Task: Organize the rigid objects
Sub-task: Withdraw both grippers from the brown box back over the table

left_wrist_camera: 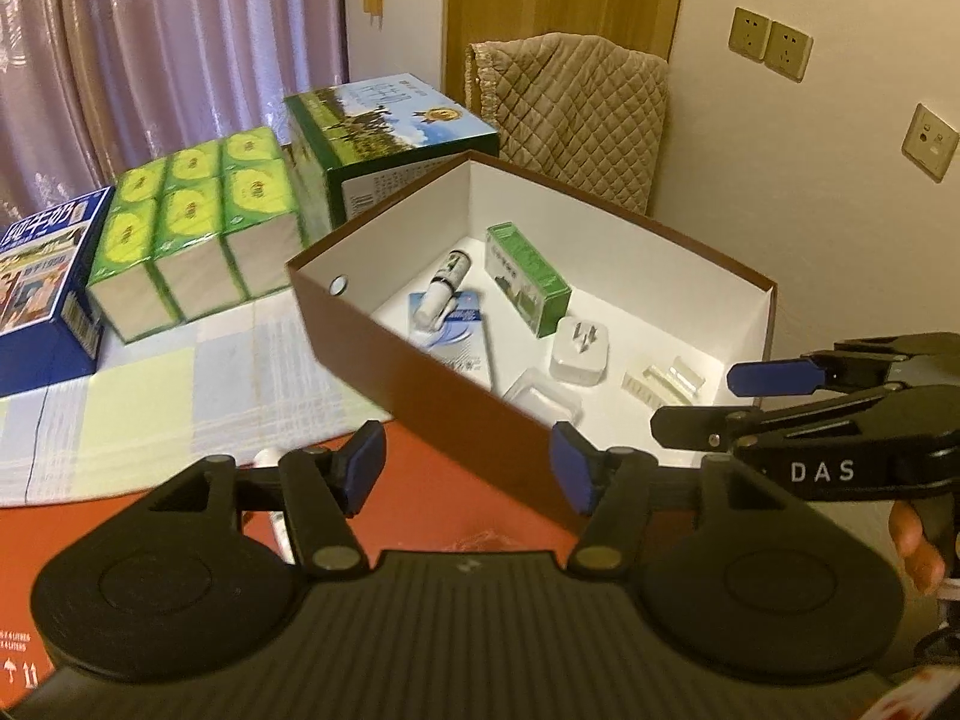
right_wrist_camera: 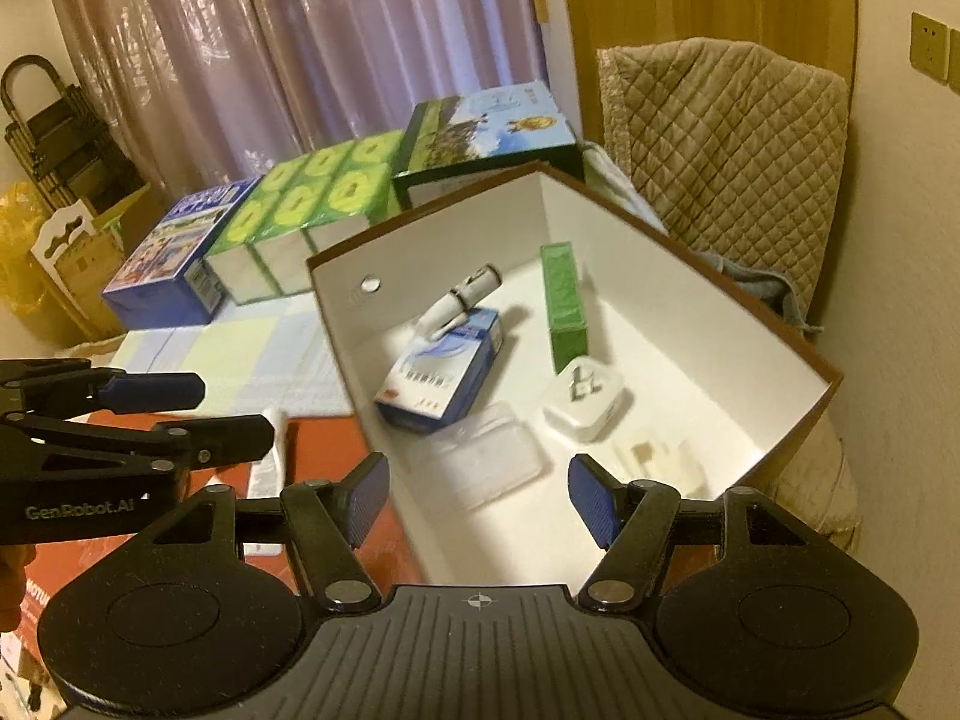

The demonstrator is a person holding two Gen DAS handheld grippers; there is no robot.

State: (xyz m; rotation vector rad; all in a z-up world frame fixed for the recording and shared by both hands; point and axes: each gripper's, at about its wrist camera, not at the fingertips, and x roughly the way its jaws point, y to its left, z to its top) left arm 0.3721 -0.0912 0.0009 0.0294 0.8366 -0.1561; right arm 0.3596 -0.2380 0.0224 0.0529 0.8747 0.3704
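A brown box [left_wrist_camera: 420,369] with a white inside stands on the table, its near wall just beyond my left gripper [left_wrist_camera: 468,468]. In it lie a white tube [left_wrist_camera: 441,288] on a blue-and-white carton [left_wrist_camera: 459,330], a green carton [left_wrist_camera: 528,279], a white plug adapter [left_wrist_camera: 579,351], a clear plastic case [left_wrist_camera: 543,399] and small clear pieces [left_wrist_camera: 663,381]. My left gripper is open with nothing between its pads. My right gripper [right_wrist_camera: 480,495] hangs open over the box's near corner, also holding nothing. Another white tube [right_wrist_camera: 270,456] lies outside the box on the red surface.
Behind the box stand a green-and-blue milk carton case [left_wrist_camera: 390,138], green tissue packs [left_wrist_camera: 192,228] and a blue box [left_wrist_camera: 42,294] on a checked cloth [left_wrist_camera: 180,384]. A quilted chair back [left_wrist_camera: 576,114] and wall sockets [left_wrist_camera: 771,48] are at the right. Curtains hang behind.
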